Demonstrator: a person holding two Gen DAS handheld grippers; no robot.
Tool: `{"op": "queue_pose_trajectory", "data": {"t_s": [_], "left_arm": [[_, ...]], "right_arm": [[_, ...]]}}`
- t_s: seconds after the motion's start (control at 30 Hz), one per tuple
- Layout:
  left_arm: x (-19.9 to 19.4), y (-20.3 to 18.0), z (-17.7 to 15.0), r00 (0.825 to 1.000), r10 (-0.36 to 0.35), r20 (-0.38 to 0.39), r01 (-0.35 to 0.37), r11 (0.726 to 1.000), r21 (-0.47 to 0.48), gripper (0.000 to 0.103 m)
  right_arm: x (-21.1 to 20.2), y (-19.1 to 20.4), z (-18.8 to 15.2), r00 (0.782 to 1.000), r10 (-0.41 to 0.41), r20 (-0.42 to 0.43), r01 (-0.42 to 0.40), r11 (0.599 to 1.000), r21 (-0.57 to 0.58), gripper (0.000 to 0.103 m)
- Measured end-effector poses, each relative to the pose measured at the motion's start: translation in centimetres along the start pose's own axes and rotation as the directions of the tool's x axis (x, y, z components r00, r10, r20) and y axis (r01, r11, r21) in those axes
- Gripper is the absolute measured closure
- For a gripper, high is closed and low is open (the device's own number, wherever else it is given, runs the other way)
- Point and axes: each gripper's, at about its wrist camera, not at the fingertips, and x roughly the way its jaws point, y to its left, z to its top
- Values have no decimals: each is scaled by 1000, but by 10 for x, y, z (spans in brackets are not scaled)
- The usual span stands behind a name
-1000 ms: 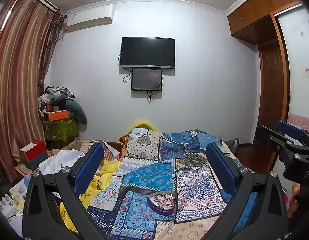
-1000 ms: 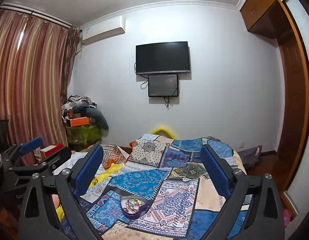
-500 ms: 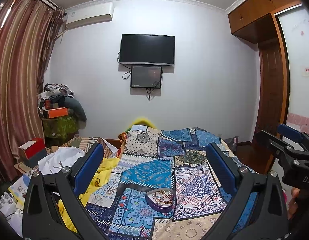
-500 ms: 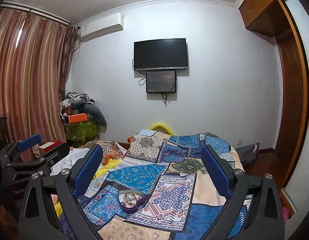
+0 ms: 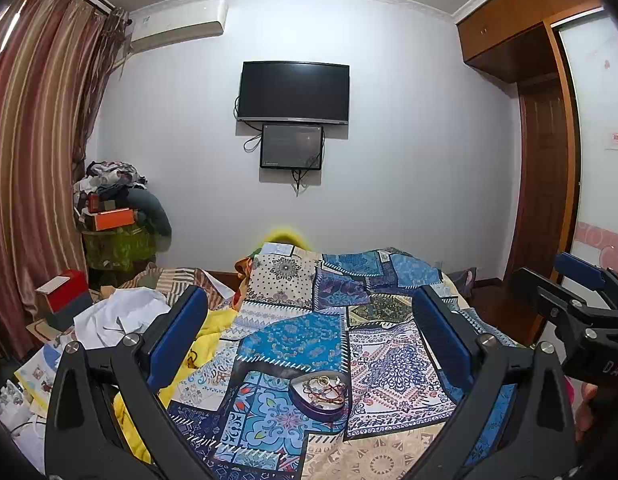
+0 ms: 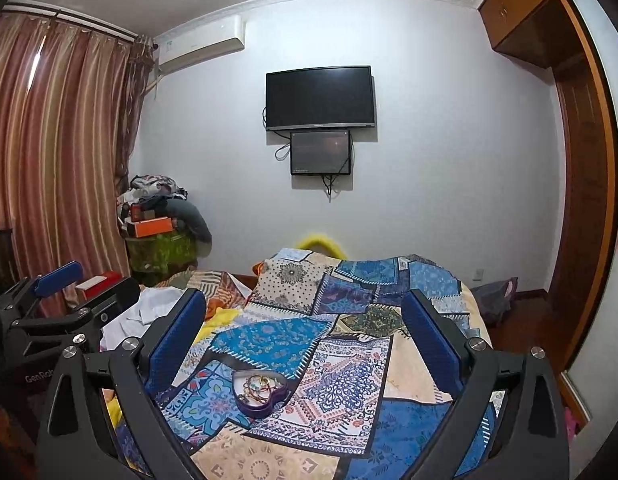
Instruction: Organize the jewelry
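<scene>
A purple heart-shaped dish [image 5: 321,398] holding tangled bracelets and rings [image 5: 324,387] lies on the patchwork bedspread [image 5: 293,336]. It also shows in the right wrist view [image 6: 260,394]. My left gripper [image 5: 309,336] is open and empty, held above and short of the dish. My right gripper [image 6: 305,332] is open and empty too, also short of the dish. Each gripper shows at the edge of the other's view: the right one [image 5: 581,300], the left one [image 6: 53,300].
White and yellow cloth [image 5: 121,316] is heaped on the bed's left side. A red box [image 5: 63,294] and a cluttered stand [image 5: 117,236] sit by the curtain. A TV [image 5: 293,92] hangs on the far wall. A wooden wardrobe [image 5: 549,168] is at right.
Both views have tilted down a little and the dish sits slightly higher in frame. Both grippers stay open and empty.
</scene>
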Motion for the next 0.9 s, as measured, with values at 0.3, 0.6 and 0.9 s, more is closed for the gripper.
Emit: {"op": "queue_pose_trajectory", "data": {"t_s": [0.3, 0.6, 0.9], "left_arm": [[7, 1, -3, 1000, 3, -23, -3, 1000, -5, 0], [10, 3, -4, 999, 0, -34, 0, 1000, -10, 0], [11, 4, -6, 999, -3, -41, 2, 1000, -12, 0]], "right_arm": [[2, -2, -2, 1000, -1, -19, 1, 1000, 11, 6], [3, -3, -1, 1000, -2, -22, 2, 1000, 10, 6], [3, -3, -3, 1000, -1, -29, 1, 1000, 8, 6]]}}
